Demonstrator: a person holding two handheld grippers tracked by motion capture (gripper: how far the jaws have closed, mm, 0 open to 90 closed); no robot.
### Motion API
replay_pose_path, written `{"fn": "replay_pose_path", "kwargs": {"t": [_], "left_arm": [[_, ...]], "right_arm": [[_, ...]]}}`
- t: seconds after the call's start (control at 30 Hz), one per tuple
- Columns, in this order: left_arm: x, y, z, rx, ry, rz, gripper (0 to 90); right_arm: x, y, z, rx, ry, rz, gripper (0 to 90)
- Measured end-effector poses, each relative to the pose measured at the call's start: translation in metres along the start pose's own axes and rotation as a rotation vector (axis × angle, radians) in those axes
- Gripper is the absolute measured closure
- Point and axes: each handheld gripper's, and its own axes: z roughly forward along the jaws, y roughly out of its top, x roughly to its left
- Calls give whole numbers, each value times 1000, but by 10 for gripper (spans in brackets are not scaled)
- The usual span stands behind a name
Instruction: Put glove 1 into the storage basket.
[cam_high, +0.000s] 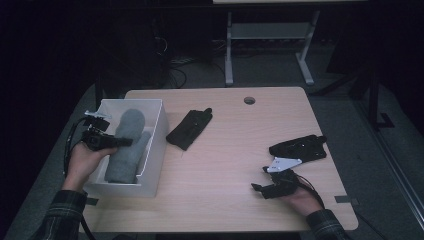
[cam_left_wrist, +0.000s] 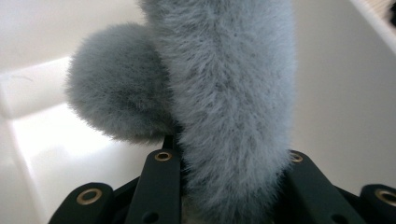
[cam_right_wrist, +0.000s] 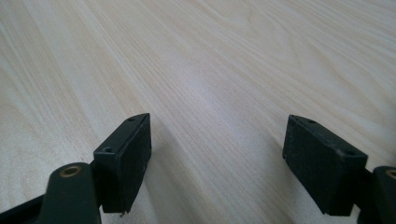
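Grey fuzzy plush socks (cam_high: 127, 145) lie in the white open box (cam_high: 159, 131) at the table's (cam_high: 240, 150) near left. Left gripper (cam_high: 124, 142) pinches one sock inside the box, likely placing it. Right gripper (cam_high: 260, 179) rests near right, jaws spread, nothing between them. Black gloves (cam_high: 190, 128) (cam_high: 299, 148) wait mid-table and right.

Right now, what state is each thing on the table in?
Left gripper: shut on the grey fuzzy sock, inside the box.
Grey fuzzy sock: lying in the box.
White box: open-topped.
Right gripper: open, holding nothing.
Two black items: flat, untouched.
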Motion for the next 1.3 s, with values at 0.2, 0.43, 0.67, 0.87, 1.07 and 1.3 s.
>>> {"fn": "replay_pose_path", "kwargs": {"t": [0.2, 0.43, 0.67, 0.87, 1.07, 1.3], "left_arm": [[11, -1, 22, 45, 5, -26, 685], [25, -1, 45, 106, -1, -48, 661], [35, -4, 59, 135, 13, -62, 558], [34, -2, 52, 112, 56, -82, 300], [24, 7, 36, 59, 86, -46, 202], [5, 28, 2, -63, 105, 0, 179]], "right_arm": [[0, 0, 0, 0, 0, 0, 236], [0, 0, 0, 0, 0, 1, 236], [0, 0, 0, 0, 0, 0, 236], [0, 0, 0, 0, 0, 2, 236], [0, 0, 0, 0, 0, 0, 236], [0, 0, 0, 1, -1, 1, 236]]}}
